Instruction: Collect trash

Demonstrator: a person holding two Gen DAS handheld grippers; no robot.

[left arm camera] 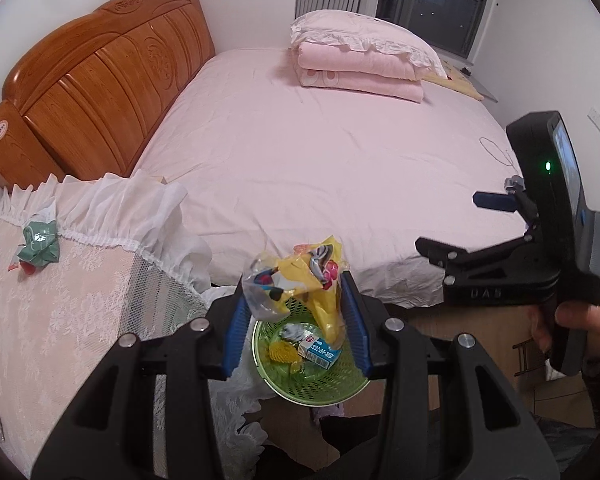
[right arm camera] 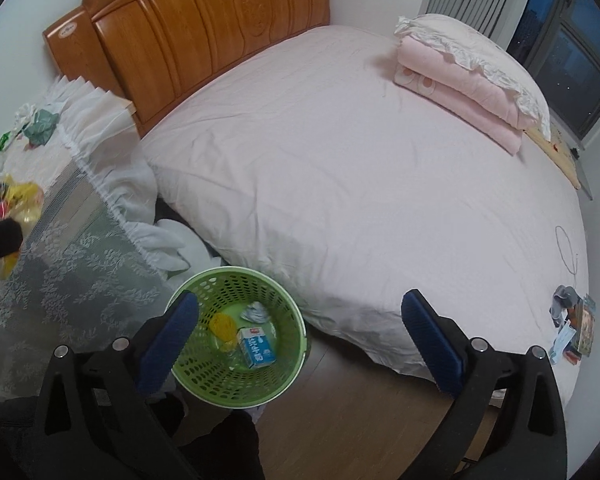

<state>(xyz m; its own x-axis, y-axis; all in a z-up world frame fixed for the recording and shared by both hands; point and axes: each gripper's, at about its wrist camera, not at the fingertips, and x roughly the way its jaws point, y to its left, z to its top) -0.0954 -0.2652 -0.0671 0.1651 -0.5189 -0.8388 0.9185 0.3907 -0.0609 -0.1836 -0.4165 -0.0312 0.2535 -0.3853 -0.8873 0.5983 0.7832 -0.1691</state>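
My left gripper [left arm camera: 296, 316] is shut on a yellow snack wrapper [left arm camera: 320, 276] with crumpled clear plastic, held right above a green mesh basket [left arm camera: 340, 384] on the floor. The basket [right arm camera: 284, 312] holds a small blue-and-white carton [right arm camera: 256, 346], a yellow piece [right arm camera: 222, 326] and crumpled paper. My right gripper [right arm camera: 300, 336] is open and empty, above the basket and the bed's edge; it also shows in the left wrist view [left arm camera: 456, 224]. The held wrapper shows at the far left of the right wrist view [right arm camera: 12, 200]. More trash, a green wrapper [left arm camera: 38, 244], lies on the lace-covered nightstand [left arm camera: 80, 320].
A pink bed [right arm camera: 360, 180] with a wooden headboard [right arm camera: 204, 20] fills the room; folded pink blankets and a pillow [right arm camera: 472, 76] lie at its far side. Small litter [right arm camera: 572, 324] lies on the bed's right edge. Wooden floor [right arm camera: 340, 420] lies around the basket.
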